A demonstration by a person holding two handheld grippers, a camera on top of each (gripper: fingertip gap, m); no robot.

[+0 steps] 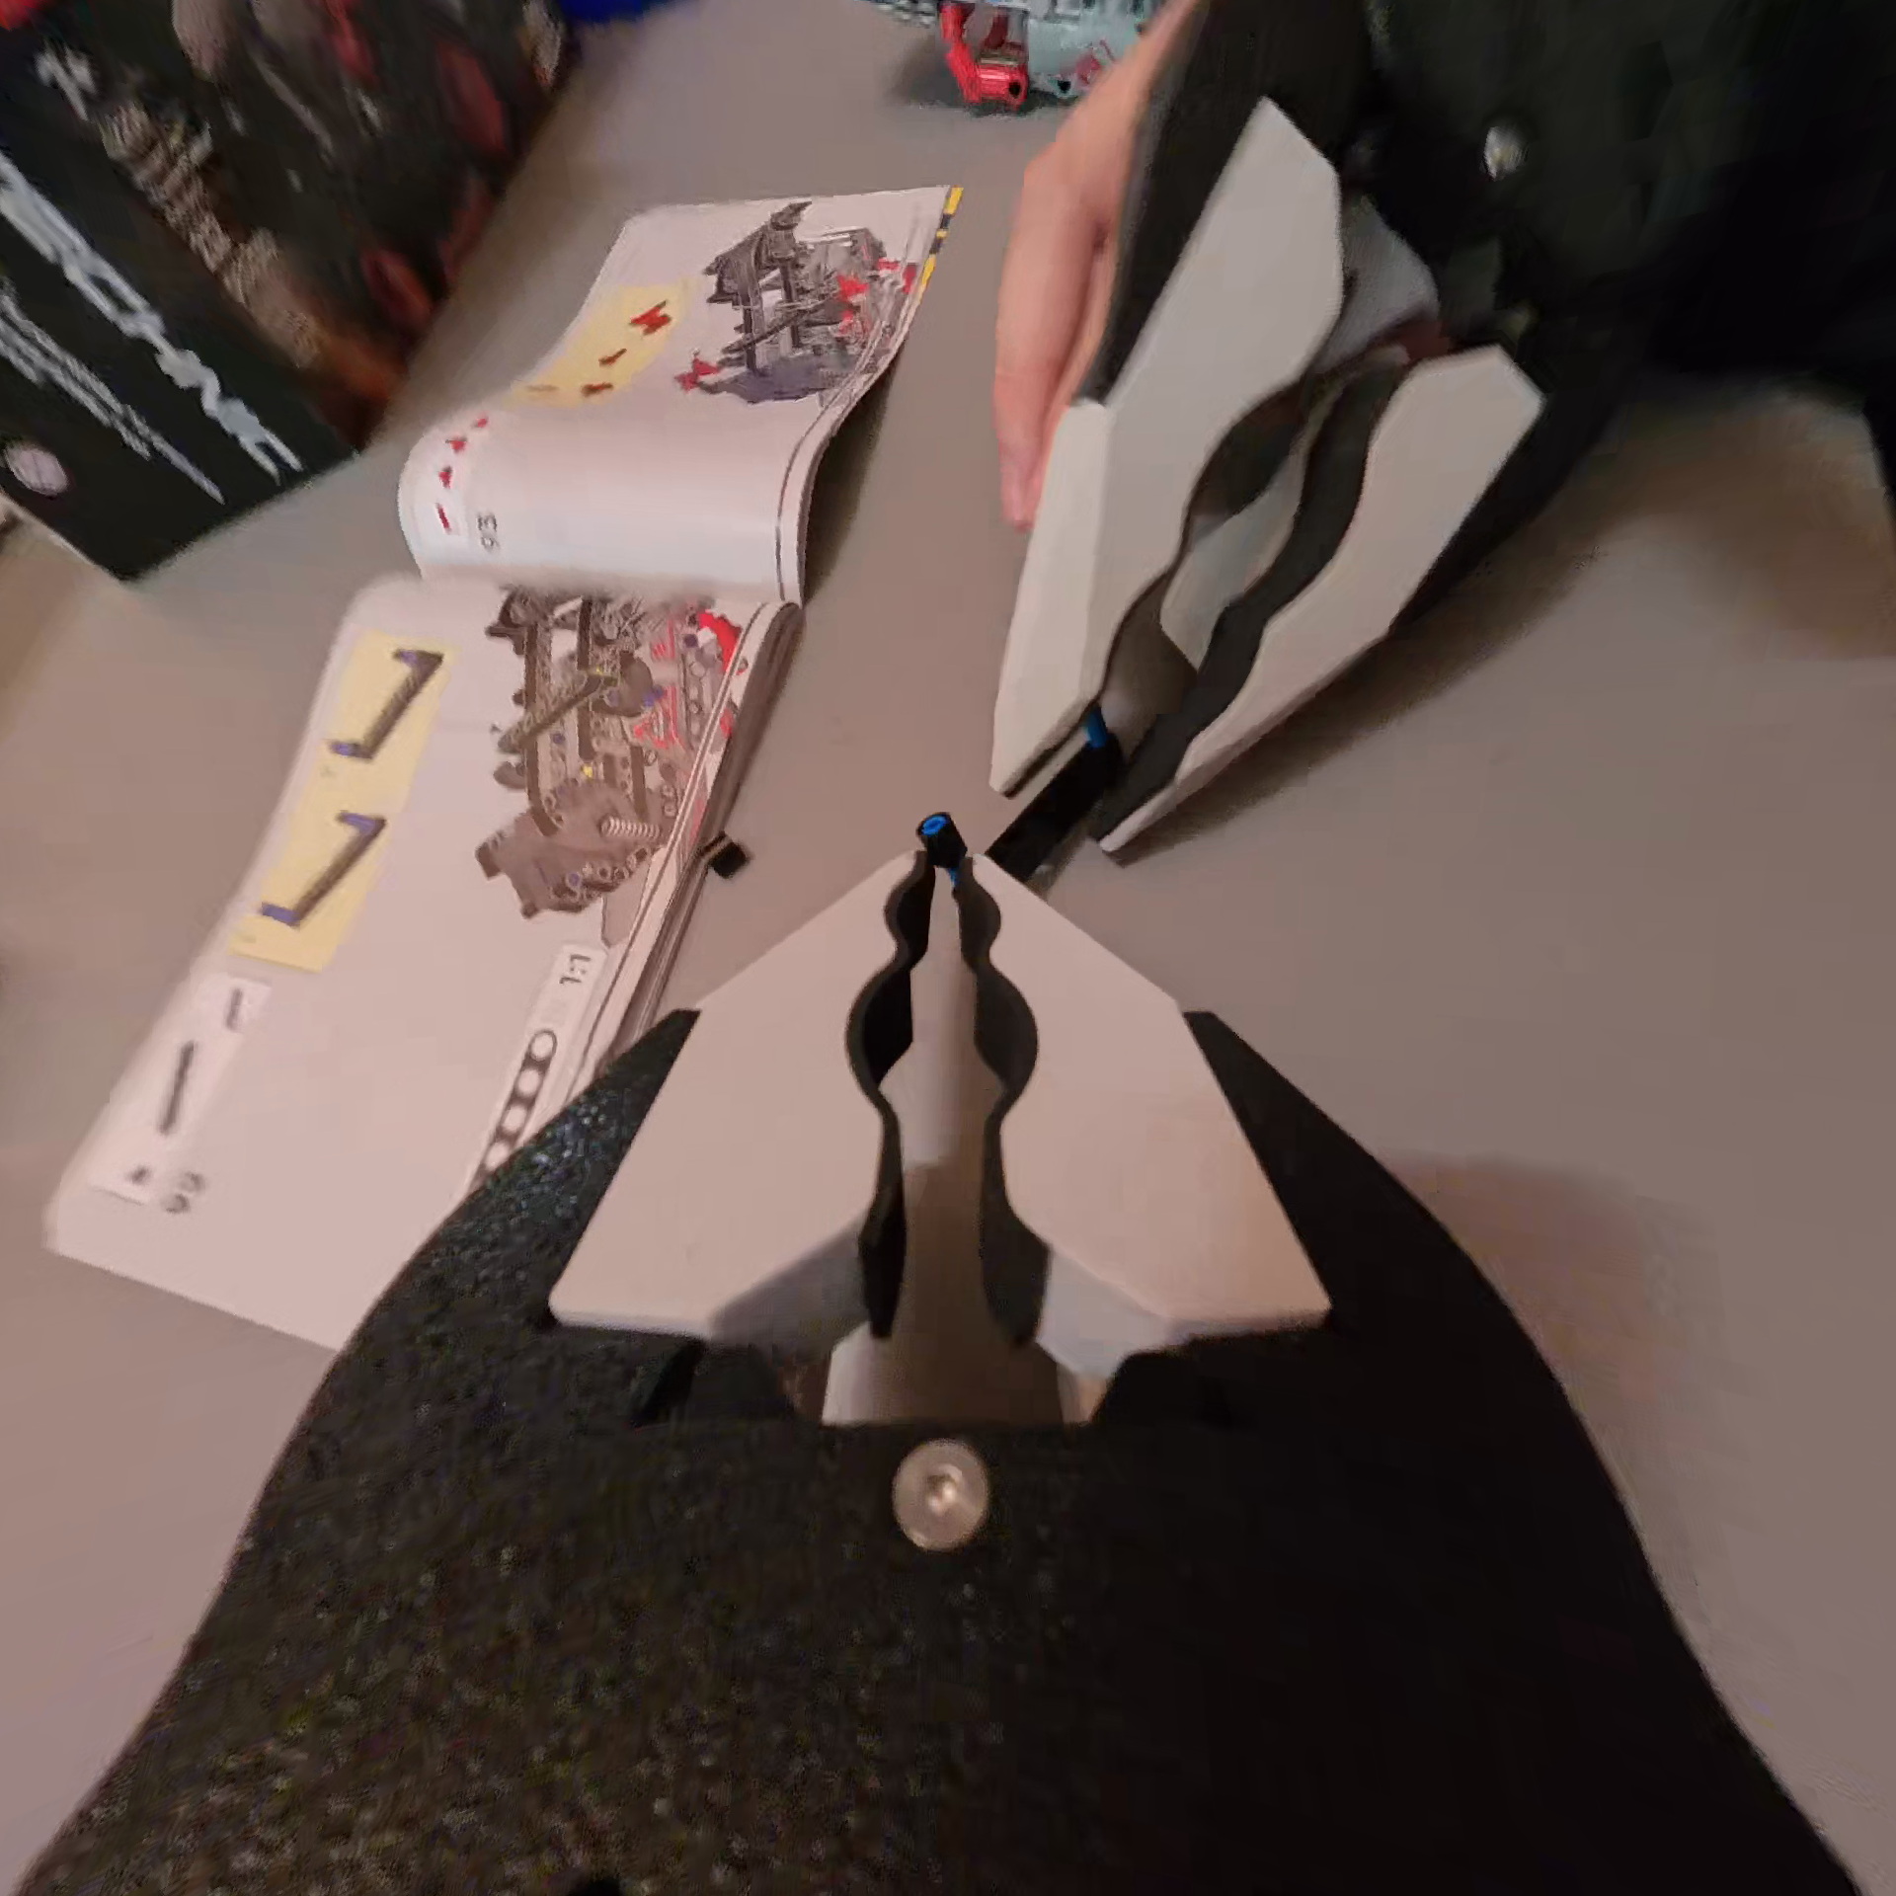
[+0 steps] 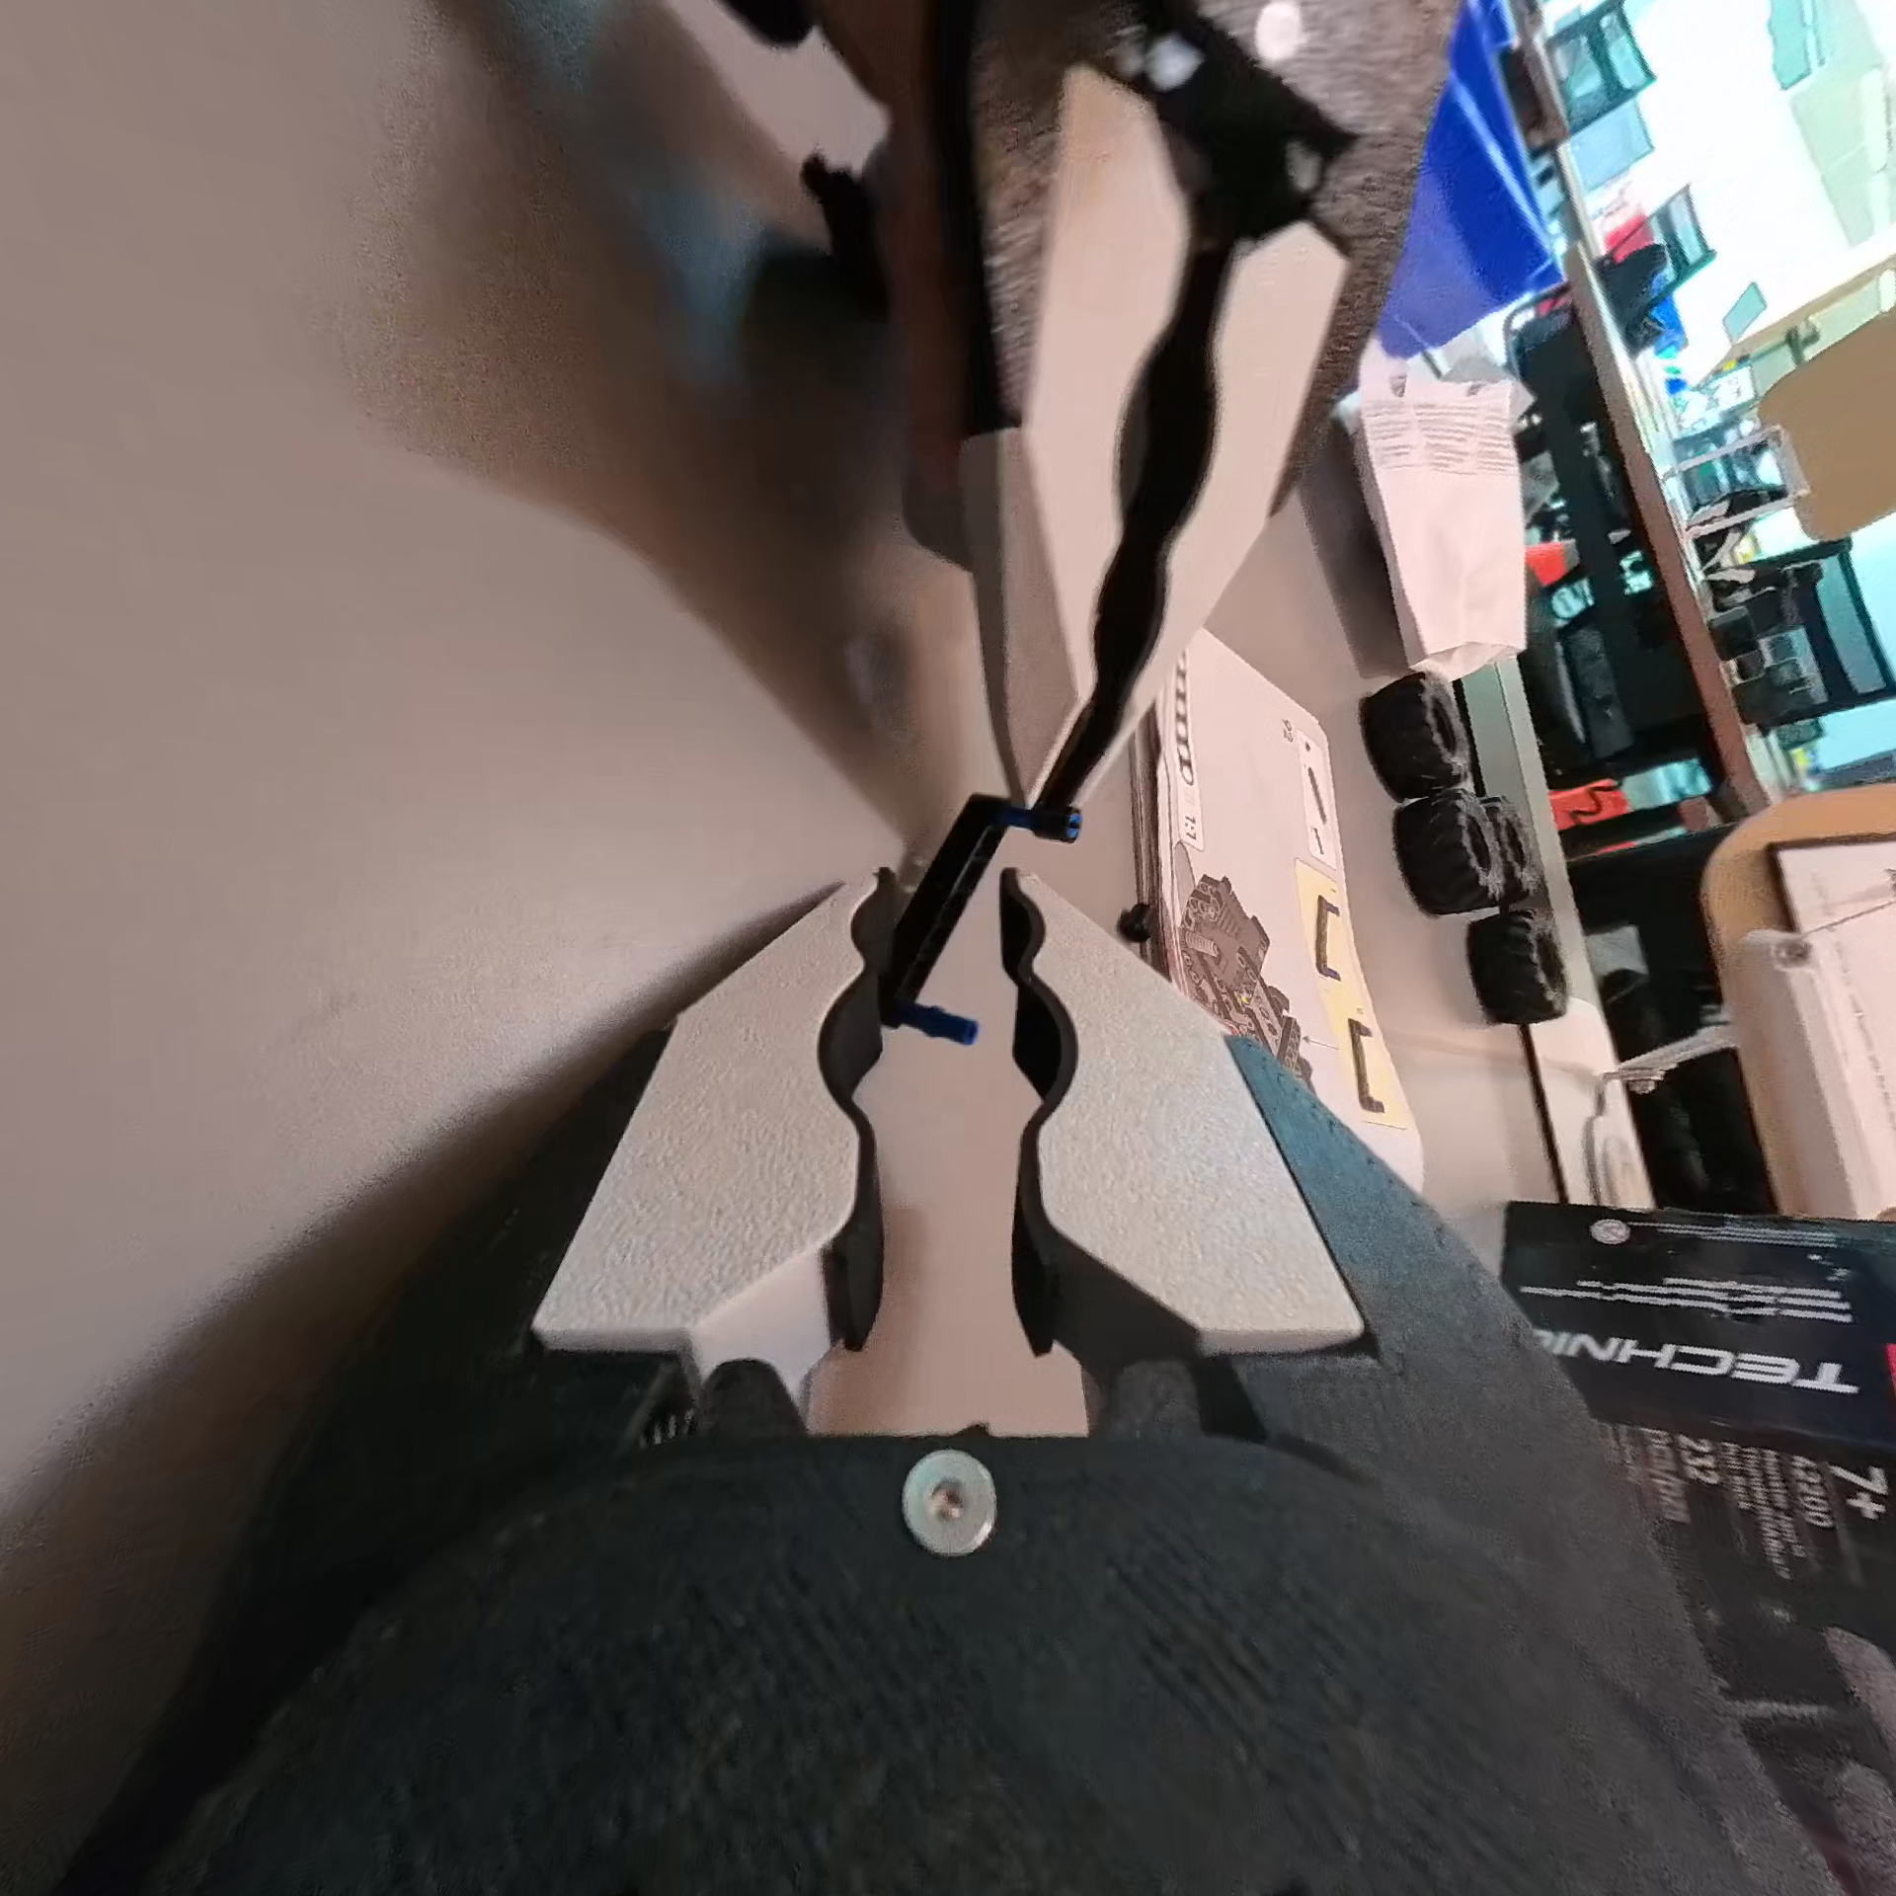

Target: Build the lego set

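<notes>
My left gripper (image 1: 939, 872) is shut on the end of a blue pin (image 1: 936, 829) just above the grey table. That pin sits in the top end of a thin black beam (image 2: 929, 913). A second blue pin (image 2: 929, 1024) sticks out of the beam's lower end. The beam stands between the fingers of my right gripper (image 2: 946, 882), against its left pad, with a gap to the right pad. In the left wrist view the right gripper (image 1: 1067, 811) comes in from the upper right around the beam (image 1: 1041, 816). The left gripper (image 2: 1067, 795) shows from above in the right wrist view.
An open instruction booklet (image 1: 575, 718) lies left of the grippers, with a small black piece (image 1: 726, 857) at its edge. A black set box (image 1: 154, 308) stands at far left. Three black tyres (image 2: 1457, 821) and a white bag (image 2: 1436, 492) lie beyond. A hand (image 1: 1047, 339) holds the right gripper. Both grippers' tips are close together, under 4 cm apart.
</notes>
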